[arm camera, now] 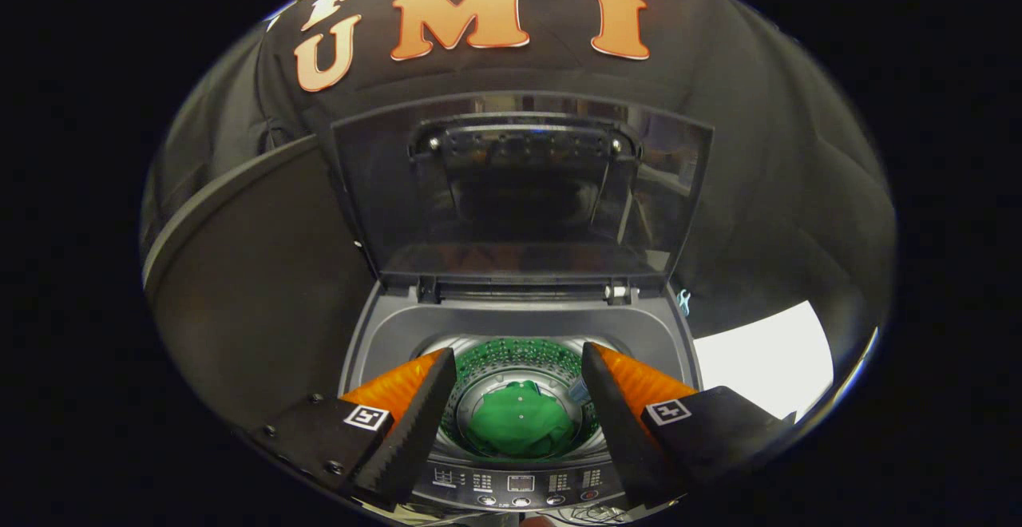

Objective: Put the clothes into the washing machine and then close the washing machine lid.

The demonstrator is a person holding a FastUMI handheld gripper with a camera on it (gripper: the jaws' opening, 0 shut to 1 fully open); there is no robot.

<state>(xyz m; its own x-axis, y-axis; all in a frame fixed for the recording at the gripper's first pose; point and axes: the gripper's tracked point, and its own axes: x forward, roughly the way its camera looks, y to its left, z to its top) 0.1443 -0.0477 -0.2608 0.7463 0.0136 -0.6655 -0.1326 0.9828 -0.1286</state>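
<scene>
Gripper (519, 375) jaws wide apart, holding nothing, above drum mouth | green garment (519, 429) lying at drum bottom, between fingers | washing machine (519, 327) lid (519, 192) upright, fully open | control panel (519, 485) just below fingers

I am seeing my gripper (519, 387) hanging over the washing machine (383, 343) with its fingers spread wide and nothing between them. The drum mouth (519, 351) is lying open straight below the gap, so the way down is free; a green garment (519, 423) is filling the drum bottom. Beyond the fingers the lid (519, 192) is standing upright, blocking any push forward. The control panel (519, 483) is sitting just beneath the fingertips.
</scene>
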